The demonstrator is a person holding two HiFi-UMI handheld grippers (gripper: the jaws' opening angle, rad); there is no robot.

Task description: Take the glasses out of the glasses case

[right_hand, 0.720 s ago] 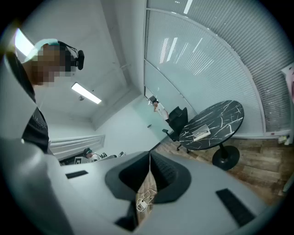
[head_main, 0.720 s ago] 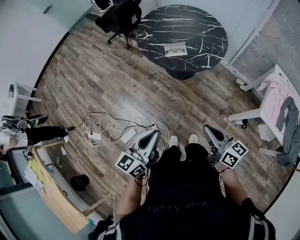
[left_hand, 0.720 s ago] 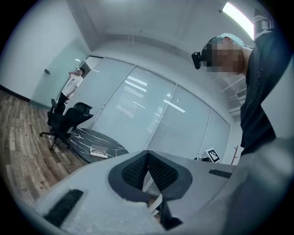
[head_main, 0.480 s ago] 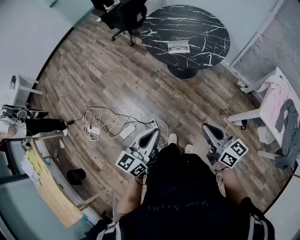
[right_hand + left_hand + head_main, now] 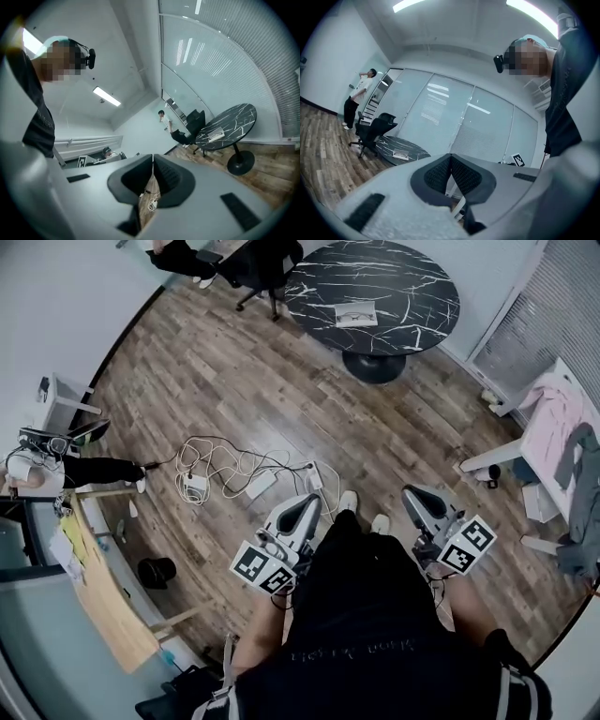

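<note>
Left tool (image 5: 306,507) and right tool (image 5: 415,496) hang clenched, empty: glasses case (image 5: 356,313) on marble surface (image 5: 422,282) seems beyond reach.

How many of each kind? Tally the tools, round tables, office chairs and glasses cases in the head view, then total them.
Tools: 2 (left tool, right tool)
Round table: 1
Office chair: 1
Glasses case: 1
Total: 5

Wood plank floor (image 5: 234,381); round black marble table (image 5: 412,277); black office chair (image 5: 262,261).
</note>
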